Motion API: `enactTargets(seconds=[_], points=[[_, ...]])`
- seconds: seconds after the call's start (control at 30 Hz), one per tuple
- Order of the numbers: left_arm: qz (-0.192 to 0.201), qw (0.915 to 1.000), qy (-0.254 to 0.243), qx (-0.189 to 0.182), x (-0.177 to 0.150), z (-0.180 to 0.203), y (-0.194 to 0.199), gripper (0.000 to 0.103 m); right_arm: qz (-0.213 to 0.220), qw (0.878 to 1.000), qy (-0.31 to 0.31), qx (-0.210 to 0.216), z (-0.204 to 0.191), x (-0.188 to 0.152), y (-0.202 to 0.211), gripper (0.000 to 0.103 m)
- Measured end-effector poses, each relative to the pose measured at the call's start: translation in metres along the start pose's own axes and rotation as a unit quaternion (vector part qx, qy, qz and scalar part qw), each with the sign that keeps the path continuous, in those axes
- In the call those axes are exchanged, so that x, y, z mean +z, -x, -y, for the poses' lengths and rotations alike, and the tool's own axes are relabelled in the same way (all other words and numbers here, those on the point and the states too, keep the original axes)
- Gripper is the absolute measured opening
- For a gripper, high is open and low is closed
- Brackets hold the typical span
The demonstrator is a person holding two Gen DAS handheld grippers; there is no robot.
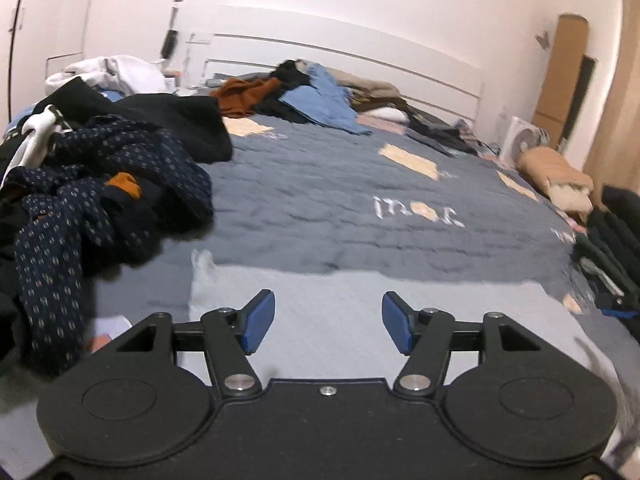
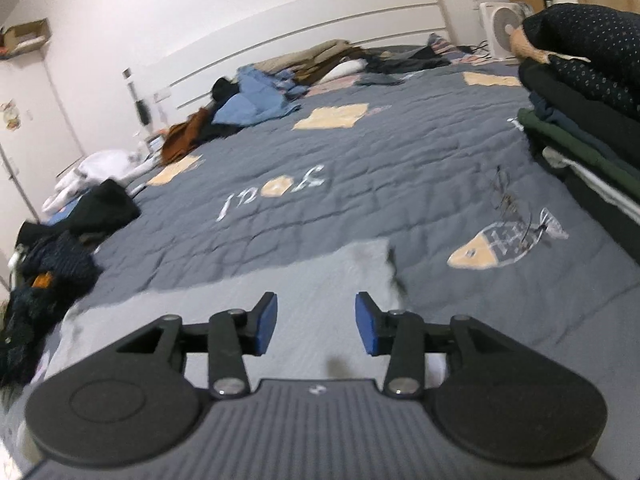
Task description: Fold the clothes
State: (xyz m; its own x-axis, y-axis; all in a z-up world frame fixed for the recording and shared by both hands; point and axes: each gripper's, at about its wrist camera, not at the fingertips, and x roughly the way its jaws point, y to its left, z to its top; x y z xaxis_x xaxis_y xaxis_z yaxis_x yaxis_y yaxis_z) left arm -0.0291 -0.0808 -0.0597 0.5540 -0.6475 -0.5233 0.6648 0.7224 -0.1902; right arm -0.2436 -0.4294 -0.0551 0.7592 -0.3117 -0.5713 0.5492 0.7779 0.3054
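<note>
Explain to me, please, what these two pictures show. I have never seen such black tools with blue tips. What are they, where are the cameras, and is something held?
There is no robot here. A person carries one hand-held gripper in each hand, and a wide-angle camera on each gripper looks forward along its two fingers. One picture comes from the left gripper, the other from the right gripper. The blue parts are the finger pads.

Both look over a bed with a grey-blue quilt. Directly under both grippers lies a light grey garment, spread flat. On one side is a heap of unfolded dark clothes; on the other a stack of folded clothes. More clothes lie near the headboard.

Nothing is held: both grippers are open, with nothing between the pads.
</note>
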Motion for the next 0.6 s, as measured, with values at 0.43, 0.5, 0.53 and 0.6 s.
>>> enactTargets(seconds=[0.43, 0.5, 0.53, 0.6], points=[[-0.035, 0.9993, 0.015, 0.002, -0.038, 0.009, 0.029, 0.062, -0.077, 0.997, -0.019, 0.012, 0.001, -0.063, 0.021, 0.043], [-0.035, 0.9992, 0.02, 0.005, -0.04, 0.008, 0.034, 0.063, -0.094, 0.995, -0.033, 0.001, 0.011, -0.074, 0.024, 0.043], [-0.035, 0.9991, 0.023, 0.006, -0.041, 0.008, 0.036, 0.063, -0.104, 0.994, -0.04, -0.006, 0.017, -0.079, 0.026, 0.043], [-0.034, 0.999, 0.029, 0.005, -0.042, 0.008, 0.04, 0.063, -0.115, 0.991, -0.06, -0.021, 0.032, -0.088, 0.032, 0.042]])
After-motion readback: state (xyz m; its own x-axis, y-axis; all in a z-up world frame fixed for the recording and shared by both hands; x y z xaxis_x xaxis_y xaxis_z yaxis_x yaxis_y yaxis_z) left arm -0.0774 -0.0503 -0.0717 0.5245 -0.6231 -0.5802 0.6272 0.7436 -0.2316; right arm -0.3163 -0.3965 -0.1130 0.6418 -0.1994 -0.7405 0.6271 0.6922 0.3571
